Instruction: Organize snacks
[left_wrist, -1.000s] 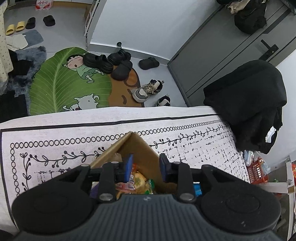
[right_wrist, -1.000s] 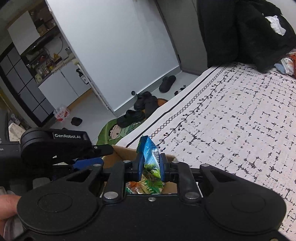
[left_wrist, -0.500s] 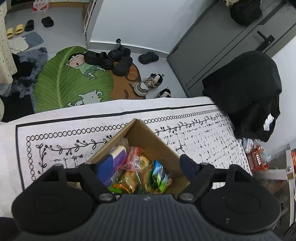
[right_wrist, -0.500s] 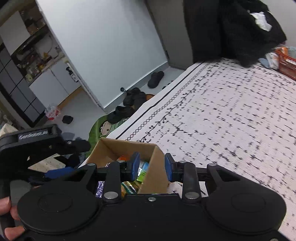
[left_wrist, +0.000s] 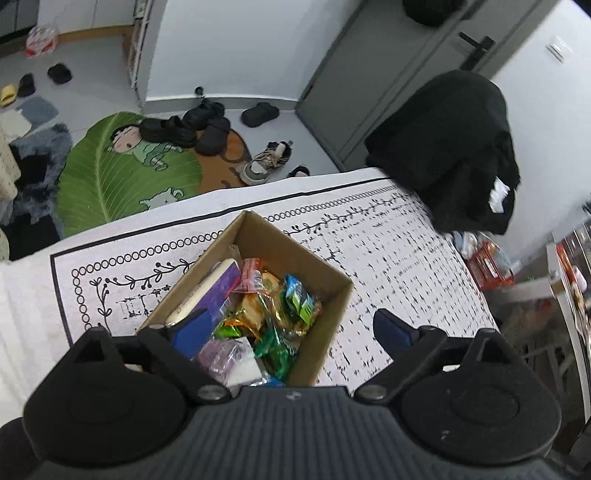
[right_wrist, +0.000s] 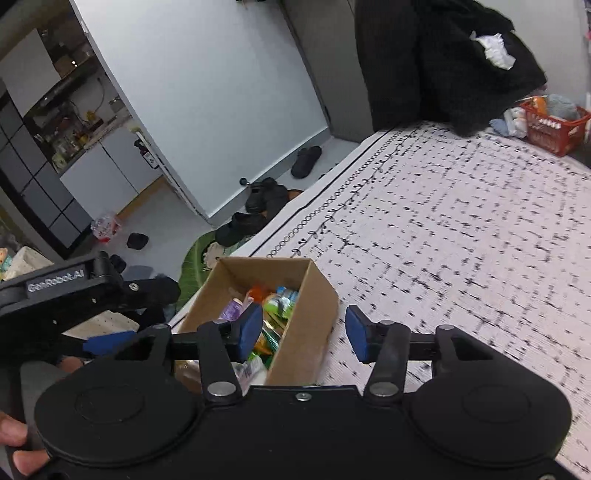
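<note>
The left gripper (left_wrist: 288, 328) hangs above the box (left_wrist: 334, 317) with its 2 blue pads spread wide and nothing between them; one pad sits over the near-left of the box's opening, the other over the cloth (left_wrist: 399, 266) to the right. The right gripper (right_wrist: 303, 334) is also spread and empty, its left pad over the snacks and its right pad over cloth, so the box's right wall runs between them. The left gripper's black body shows at the left of the right wrist view, just beside the box.

The box is open-topped cardboard, standing near the left end of the patterned cloth. Inside lie the snacks (left_wrist: 258, 317): a purple bar (left_wrist: 218, 288) along the left wall, a blue-green packet (left_wrist: 301, 301) toward the right, orange and green wrappers in the middle, and a pale purple pouch (left_wrist: 229, 356) at the near end. No snack shows on the cloth outside the box.

The packets look light, soft and crinkly, with slick film that could slide out of a loose pinch; contents may crush, so a gentle squeeze on a crimped end or corner seems safest. The purple bar looks stiffer and could be taken across its narrow width. The box is likely light and stiff-walled; a pinch on its rim would probably hold it.
</note>
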